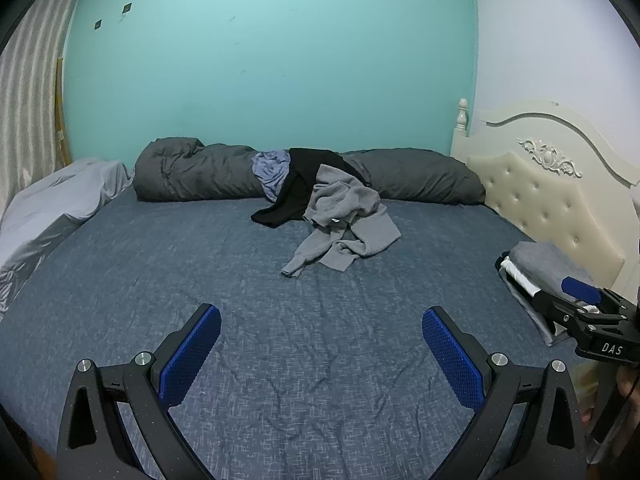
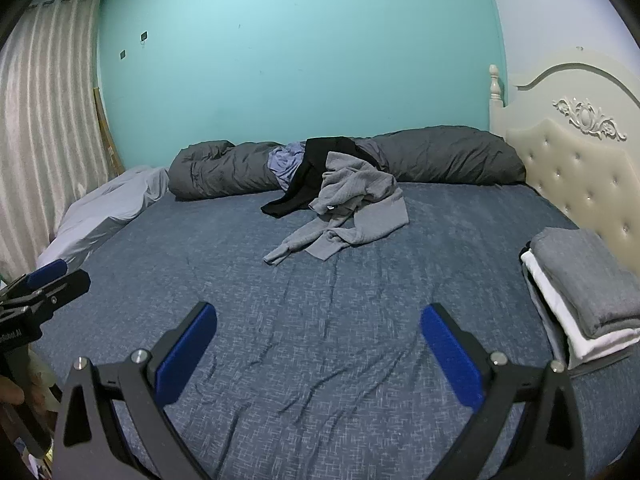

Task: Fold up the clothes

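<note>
You hold both grippers above the near part of the bed (image 1: 160, 264), and neither has hold of anything. Your left gripper (image 1: 321, 330) has its blue-padded fingers (image 1: 191, 360) spread wide apart over bare blue sheet; your right gripper (image 2: 318, 328) is spread just as wide, also with nothing between its fingers.

The clothes to fold lie well ahead of you, toward the far side of the bed. A crumpled grey garment (image 1: 348, 220) sprawls on the sheet, one sleeve trailing toward you. It overlaps a black garment (image 1: 298, 184), which drapes over a rolled dark grey duvet (image 1: 192, 172) along the turquoise wall (image 1: 260, 60) — a bluish cloth (image 1: 272, 172) shows beside the black one.

On your right, next to the cream headboard (image 2: 580, 176), sits a folded stack (image 2: 580, 284) — grey on top, white beneath.
</note>
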